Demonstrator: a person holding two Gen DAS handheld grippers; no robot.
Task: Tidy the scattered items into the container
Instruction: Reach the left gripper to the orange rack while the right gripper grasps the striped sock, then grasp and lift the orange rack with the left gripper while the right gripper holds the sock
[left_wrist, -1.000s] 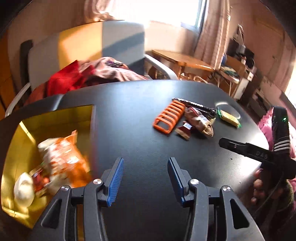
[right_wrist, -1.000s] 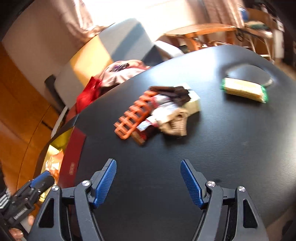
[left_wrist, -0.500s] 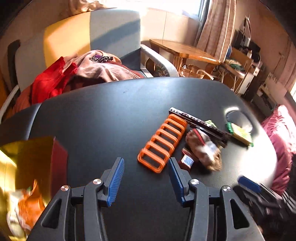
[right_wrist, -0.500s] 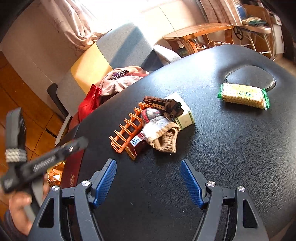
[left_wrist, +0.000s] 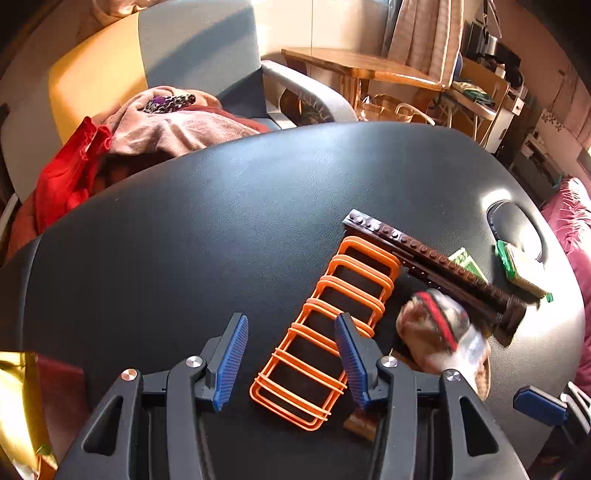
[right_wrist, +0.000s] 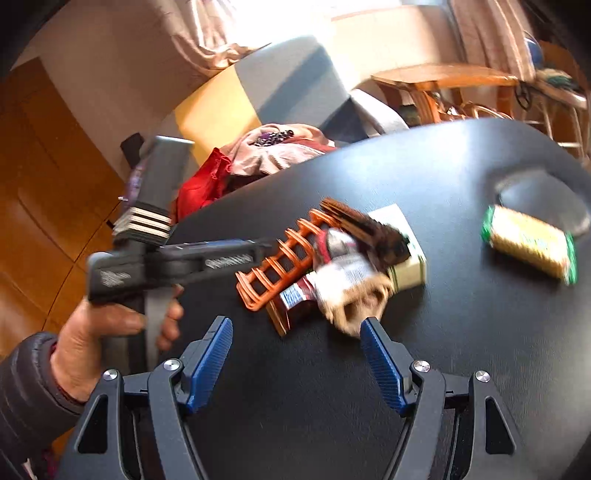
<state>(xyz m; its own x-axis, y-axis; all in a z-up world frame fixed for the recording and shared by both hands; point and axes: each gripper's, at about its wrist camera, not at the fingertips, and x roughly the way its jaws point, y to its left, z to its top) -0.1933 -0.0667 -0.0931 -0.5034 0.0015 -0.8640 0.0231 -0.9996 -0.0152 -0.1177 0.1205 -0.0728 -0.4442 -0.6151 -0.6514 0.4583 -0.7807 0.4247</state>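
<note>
1. Looking along the left gripper (left_wrist: 291, 354), its blue-padded fingers (left_wrist: 231, 356) are spread wide and hold nothing; they hang just above the near end of an orange rack (left_wrist: 325, 328) lying flat on the black table (left_wrist: 207, 236).
2. Beside the rack to the right lies a blurred sock (left_wrist: 439, 332), and behind it a long brown brick bar (left_wrist: 432, 266) runs diagonally, partly over a green-and-white box (left_wrist: 467, 262).
3. Farther right a green-edged snack pack (left_wrist: 522, 269) lies apart from the pile, near an oval recess in the table.
4. The container (left_wrist: 22, 402), a red box with a gold lining, shows at the lower left edge, well apart from the pile.
5. An armchair (left_wrist: 192, 48) piled with red and pink clothes (left_wrist: 162, 125) stands behind the table.
6. From the right wrist view, the right gripper (right_wrist: 297, 363) also has its fingers (right_wrist: 384, 363) spread and empty, low over the table (right_wrist: 461, 332) just in front of the sock (right_wrist: 351, 284).
7. A small red packet (right_wrist: 295, 299) lies under the rack (right_wrist: 284, 262) and sock; the snack pack (right_wrist: 528, 243) sits well to the right.
8. The left gripper (right_wrist: 236, 254), held in a hand (right_wrist: 103, 332), reaches in from the left toward the rack.
</note>
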